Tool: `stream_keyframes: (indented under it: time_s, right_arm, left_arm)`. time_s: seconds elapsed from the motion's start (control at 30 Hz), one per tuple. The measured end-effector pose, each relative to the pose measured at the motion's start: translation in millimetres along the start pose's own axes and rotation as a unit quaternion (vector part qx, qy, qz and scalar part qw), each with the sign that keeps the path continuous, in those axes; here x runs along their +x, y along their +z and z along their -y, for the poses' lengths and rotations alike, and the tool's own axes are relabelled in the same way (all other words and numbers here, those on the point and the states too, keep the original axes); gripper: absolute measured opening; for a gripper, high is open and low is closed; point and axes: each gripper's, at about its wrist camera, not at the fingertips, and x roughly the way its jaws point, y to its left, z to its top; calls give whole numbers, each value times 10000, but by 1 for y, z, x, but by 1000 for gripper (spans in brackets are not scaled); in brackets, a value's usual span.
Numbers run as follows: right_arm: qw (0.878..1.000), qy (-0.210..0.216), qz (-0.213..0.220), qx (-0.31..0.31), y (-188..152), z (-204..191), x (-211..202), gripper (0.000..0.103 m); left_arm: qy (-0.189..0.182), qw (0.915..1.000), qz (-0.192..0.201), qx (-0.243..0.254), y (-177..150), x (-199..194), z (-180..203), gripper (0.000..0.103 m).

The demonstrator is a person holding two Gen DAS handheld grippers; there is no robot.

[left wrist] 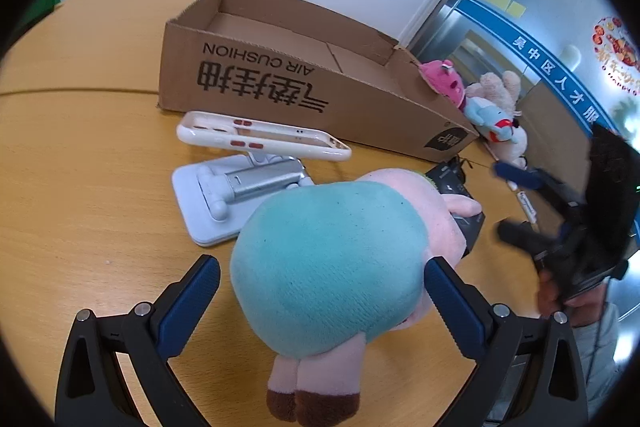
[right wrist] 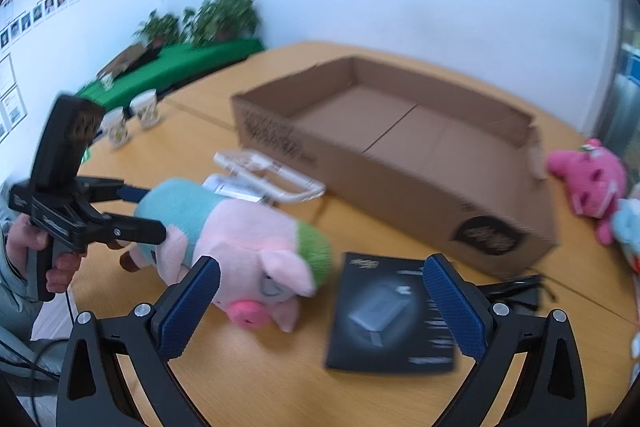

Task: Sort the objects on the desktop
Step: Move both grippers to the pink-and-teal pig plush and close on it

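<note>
A plush pig (left wrist: 328, 267) in a teal dress and green hat lies on the wooden table (left wrist: 80, 187). My left gripper (left wrist: 320, 287) is open, its blue pads on either side of the pig's teal body; the right pad looks in contact, the left one stands apart. In the right wrist view the pig (right wrist: 240, 243) lies left of centre with the left gripper (right wrist: 140, 211) around its rear. My right gripper (right wrist: 320, 303) is open and empty above the table, over a black product box (right wrist: 392, 315). An open, empty cardboard box (left wrist: 300, 67) stands behind.
A white phone case (left wrist: 260, 139) rests on a grey folding stand (left wrist: 232, 191) between pig and cardboard box. Pink, blue and beige plush toys (left wrist: 480, 99) lie at the box's right end. Paper cups (right wrist: 132, 115) and a green-covered table with plants stand far left.
</note>
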Motion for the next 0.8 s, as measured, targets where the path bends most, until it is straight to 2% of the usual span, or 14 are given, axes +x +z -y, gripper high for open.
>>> stream_keyframes:
  time_s: [0.07,0.13,0.2,0.27,0.33,0.43,0.47,0.53,0.6,0.67,0.73,0.8]
  right_arm:
    - [9992,195,-287,-174,1,-10,28,103]
    - [9982,353,-387,-279,2,-18,46,103]
    - [9960,734,-454,-243,4,-22,54,103]
    - [9911,1056,-718,-365,2,-32,67,103]
    - [9908,898,-755,-680,-3,-51,69,103]
    - [9871,1172,-658,-869,-4,-63,58,103]
    - [9867,1296,-545,-817,-6,-61,53,103]
    - [9890,1198,-504,-706,-3,-53,53,103]
    - [9910,984,-697,-584,-4,-46,69,103]
    - [9882,1167,-883,-448,-8,-47,82,103]
    - [9900,948,-866,-589,-9,-55,83,103]
    - [9907,967,-804,-513,-7,-54,82,100]
  left_arm:
    - [-177,9998,-27,-76,0,3,-6,101]
    - [-424,9988,-118,-191,2,7,-12,98]
    - [-554,9980,-183,-247,3,6,-18,96]
    - [-596,9977,-247,-226,4,5,-21,95]
    - [-594,9976,-269,-228,4,0,-27,95]
    - [-677,9965,-305,-380,4,-8,-40,94]
    - [-756,9957,-336,-420,3,-8,-44,93]
    - [-835,9950,-376,-406,3,-5,-44,93]
    - [-883,9944,-409,-418,4,-1,-43,93]
    - [-944,9936,-450,-435,6,2,-40,91]
    - [-902,9941,-446,-403,8,2,-36,89]
    - [-907,9939,-443,-452,10,2,-35,87]
